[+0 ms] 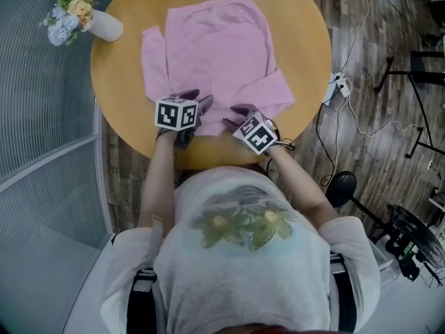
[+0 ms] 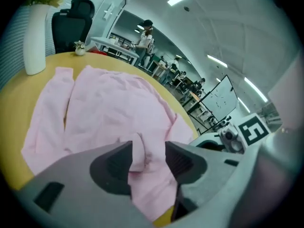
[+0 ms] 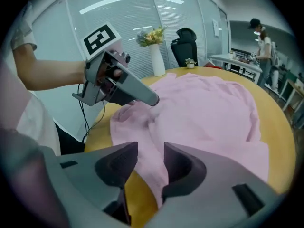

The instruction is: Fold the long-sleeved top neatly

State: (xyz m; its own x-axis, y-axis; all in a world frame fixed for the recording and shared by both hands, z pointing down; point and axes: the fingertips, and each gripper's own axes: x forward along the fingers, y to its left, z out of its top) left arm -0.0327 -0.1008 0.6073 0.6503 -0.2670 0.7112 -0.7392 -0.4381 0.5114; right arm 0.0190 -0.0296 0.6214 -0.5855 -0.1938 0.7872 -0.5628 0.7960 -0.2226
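Note:
A pink long-sleeved top (image 1: 219, 47) lies spread on the round wooden table (image 1: 309, 33), its hem toward me and its sleeves lying along the body. My left gripper (image 1: 197, 101) is down at the hem's left part. In the left gripper view its jaws (image 2: 148, 158) stand open around a raised ridge of the top (image 2: 114, 103), with a gap beside the right pad. At the hem's right part my right gripper (image 1: 235, 117) also stands open. In the right gripper view (image 3: 150, 163) the edge of the top (image 3: 209, 108) runs between and under its jaws without being pinched.
A white vase of flowers (image 1: 104, 25) stands at the table's left rim, close to the left sleeve. Cables and a power strip (image 1: 338, 85) lie on the wooden floor to the right. Desks, an office chair and people show far behind the table.

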